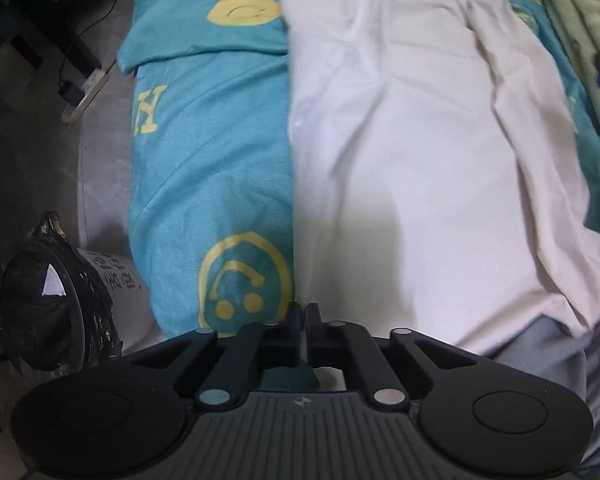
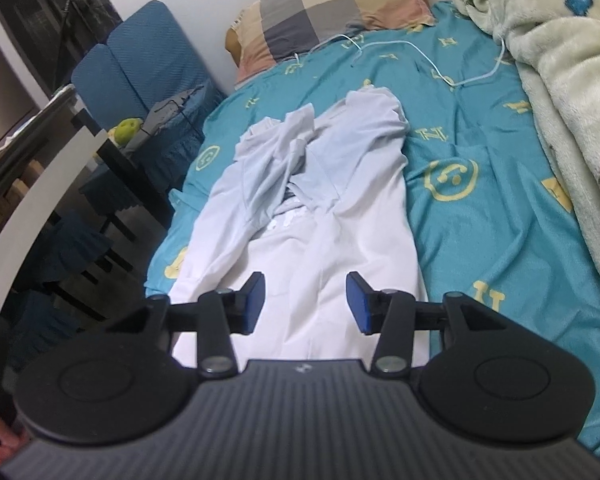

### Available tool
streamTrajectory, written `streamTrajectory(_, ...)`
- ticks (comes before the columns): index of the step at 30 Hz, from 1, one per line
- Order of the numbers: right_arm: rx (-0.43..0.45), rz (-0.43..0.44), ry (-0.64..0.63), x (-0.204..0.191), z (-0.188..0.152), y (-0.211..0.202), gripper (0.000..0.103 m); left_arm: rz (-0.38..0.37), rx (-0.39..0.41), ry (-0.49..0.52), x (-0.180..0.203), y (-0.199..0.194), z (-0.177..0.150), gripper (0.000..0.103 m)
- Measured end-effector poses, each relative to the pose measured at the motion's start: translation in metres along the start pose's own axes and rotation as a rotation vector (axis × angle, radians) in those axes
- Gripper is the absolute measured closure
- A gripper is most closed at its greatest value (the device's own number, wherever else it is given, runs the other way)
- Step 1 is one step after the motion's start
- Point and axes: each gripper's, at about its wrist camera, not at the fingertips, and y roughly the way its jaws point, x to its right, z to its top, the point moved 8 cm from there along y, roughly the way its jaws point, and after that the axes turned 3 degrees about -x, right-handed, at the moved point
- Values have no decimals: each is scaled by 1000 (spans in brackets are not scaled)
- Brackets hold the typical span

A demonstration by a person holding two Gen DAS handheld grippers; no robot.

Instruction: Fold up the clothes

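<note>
Left gripper (image 1: 303, 320) has its jaws pressed together at the near hem of the white shirt (image 2: 300, 216), seemingly pinching that edge. Right gripper (image 2: 305, 304) hangs above the hem, jaws spread and empty. With the sleeves folded inward on the teal sheet (image 2: 500, 216), the next move likely needs the right jaws on the hem's other corner.
</note>
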Motion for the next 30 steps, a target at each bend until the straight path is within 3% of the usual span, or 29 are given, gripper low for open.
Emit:
streamTrajectory(8,-10,-21,58,15,1,-2,55,-43,145,103,91,-65,10,102)
streamTrajectory(12,-36,-25,96,26,-2,-1,55,-104,169,106,137,-42,11,102)
streamTrajectory(19,-101,-15,87,31,-12,5,54,-209,226,17,114,-32,4,98)
streamTrajectory(20,-114,-16,80,31,-15,6,54,-224,234,4,110,-31,3,95)
streamTrajectory(24,-172,-21,67,35,-26,12,54,-284,267,-49,93,-27,-1,61)
streamTrajectory(27,-237,-40,88,41,-37,19,54,-329,291,-89,81,-24,-4,43)
streamTrajectory(30,-300,-52,105,43,-50,21,54,-352,312,-162,58,-20,-3,36)
